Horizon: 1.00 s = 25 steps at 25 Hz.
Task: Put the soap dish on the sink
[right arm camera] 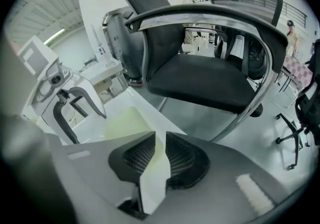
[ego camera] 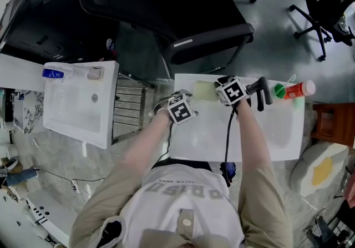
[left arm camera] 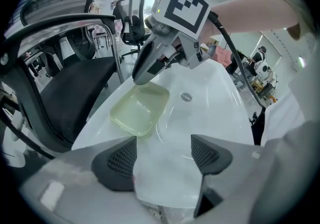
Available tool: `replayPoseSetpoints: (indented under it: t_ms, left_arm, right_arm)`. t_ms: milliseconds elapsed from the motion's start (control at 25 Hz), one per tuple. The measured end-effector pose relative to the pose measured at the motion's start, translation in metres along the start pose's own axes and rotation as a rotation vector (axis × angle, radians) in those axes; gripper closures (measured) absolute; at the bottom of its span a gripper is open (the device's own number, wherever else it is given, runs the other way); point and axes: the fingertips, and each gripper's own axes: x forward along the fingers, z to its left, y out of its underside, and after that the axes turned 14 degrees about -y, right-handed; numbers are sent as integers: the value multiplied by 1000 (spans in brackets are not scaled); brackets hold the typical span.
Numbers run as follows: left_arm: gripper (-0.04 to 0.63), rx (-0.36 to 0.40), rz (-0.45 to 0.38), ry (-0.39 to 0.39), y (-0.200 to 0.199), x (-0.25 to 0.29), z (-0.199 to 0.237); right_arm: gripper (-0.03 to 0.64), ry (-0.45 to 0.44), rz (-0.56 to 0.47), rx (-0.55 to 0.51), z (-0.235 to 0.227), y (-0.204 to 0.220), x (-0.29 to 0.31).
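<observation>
Pinching: your R gripper (right arm camera: 159, 150) has its fingers nearly together on the far rim of the soap dish (left arm camera: 140, 110). Only a thin slot is left btwn them, w/ the pale yellow-green edge in it.
Soap dish spot: flat on the ledge of the sink (ego camera: 266, 125), open side up. It lies along the far edge, toward the far-left corner, left of the black faucet (ego camera: 260, 92).
L gripper (left arm camera: 162, 155): fingers spread wide, only bare white sink showing btwn them. You hold it over the sink's near-left part, aimed down toward the dish but apart from it.
R vs L: in the head view your R gripper's marker cube sits just beside the dish, and the L one is nearer you, by the sink's left edge.
Drain (left arm camera: 186, 96): in the bowl, near the dish's right side as your L gripper sees it.
Far-right corner of sink: orange bottle (ego camera: 299, 89), w/ a green item (ego camera: 279, 91) btwn it and the faucet.
Beyond the far edge: black office chair (ego camera: 183, 14), seat close to the sink.
Off to your left: 2nd white sink (ego camera: 77, 108), well apart.
</observation>
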Motion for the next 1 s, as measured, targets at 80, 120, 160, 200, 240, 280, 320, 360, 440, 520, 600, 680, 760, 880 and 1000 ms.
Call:
replayPoseSetpoints:
  t_ms: [80, 120, 160, 200, 240, 280, 320, 360, 440, 520, 600, 680, 760, 880, 1000]
  left_arm:
    - [238, -7, -10, -7, -2, -3, 2]
    - [238, -12, -17, -12, -4, -5, 3]
    - [238, -17, -28, -20, -8, -8, 5]
    - [238, -24, -46, -31, -12, -12, 8]
    - [238, -36, -70, -43, -18, -16, 11]
    - [238, -54, -98, -56, -23, -21, 15]
    - [238, -77, -128, -73, -29, -26, 19]
    - [238, -102, -158, -94, -35, -32, 24]
    - [238, -149, -211, -125, -45, -44, 31]
    - [238, -191, -266, -143, -56, -59, 37]
    - [238, -236, -338, -186, -67, -75, 44]
    - [238, -277, -422, -249, -77, -92, 51]
    - [238, -315, -509, -308, -87, -112, 55]
    - [248, -378, -616, -385, -97, -147, 53]
    - [281, -428, -711, -461, -101, -178, 44]
  right_arm:
    - [546, -17, -45, 15, 3, -7, -6]
    - [540, -23, -66, 20, 4, -10, -9]
    - [535, -23, -89, 27, 4, -13, -13]
    - [536, -20, -120, 36, 5, -17, -18]
    - [537, -16, -159, 49, 5, -22, -24]
    - [535, -12, -207, 66, 6, -27, -31]
    - [535, -7, -261, 85, 7, -32, -40]
    - [535, 0, -317, 105, 8, -36, -49]
    - [535, 28, -422, 142, 10, -42, -71]
    - [535, 72, -509, 163, 12, -44, -94]
    - [534, 118, -583, 170, 16, -46, -115]
    - [523, 158, -645, 163, 25, -47, -135]
    - [520, 199, -696, 137, 37, -48, -153]
    - [520, 285, -793, 92, 60, -50, -186]
    - [520, 354, -885, 48, 87, -50, -216]
